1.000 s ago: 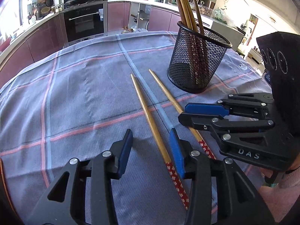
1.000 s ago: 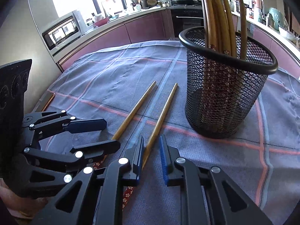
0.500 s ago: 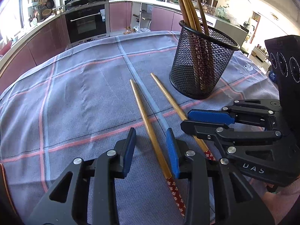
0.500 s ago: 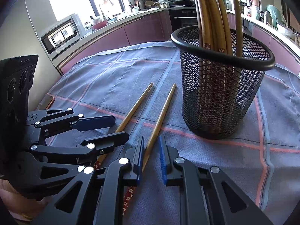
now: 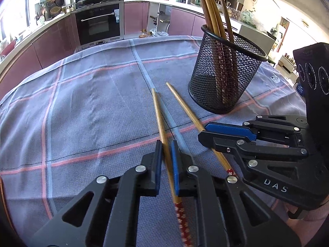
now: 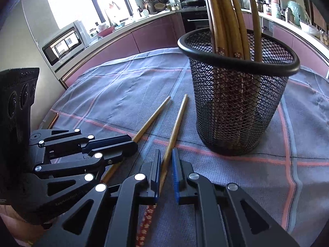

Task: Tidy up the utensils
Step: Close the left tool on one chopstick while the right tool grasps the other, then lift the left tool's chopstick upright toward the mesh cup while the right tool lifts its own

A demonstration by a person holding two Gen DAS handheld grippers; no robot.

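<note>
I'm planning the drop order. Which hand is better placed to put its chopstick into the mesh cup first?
Probably the right. Both grippers are shut on a chopstick, but the right gripper and its chopstick lie nearer the mesh cup than the left gripper.

My left wrist camera sits just behind the left claw [image 5: 166, 160] and looks steeply down and forward over the cloth-covered bench [image 5: 86, 107], very near its surface, towards an oven wall. My right wrist camera sits likewise behind the right claw [image 6: 166, 164], close and low, facing a window and microwave. Both views share the mesh cup [image 5: 224, 78], two loose chopsticks [image 5: 159, 119] and the opposite claw at the frame's edge.
</note>
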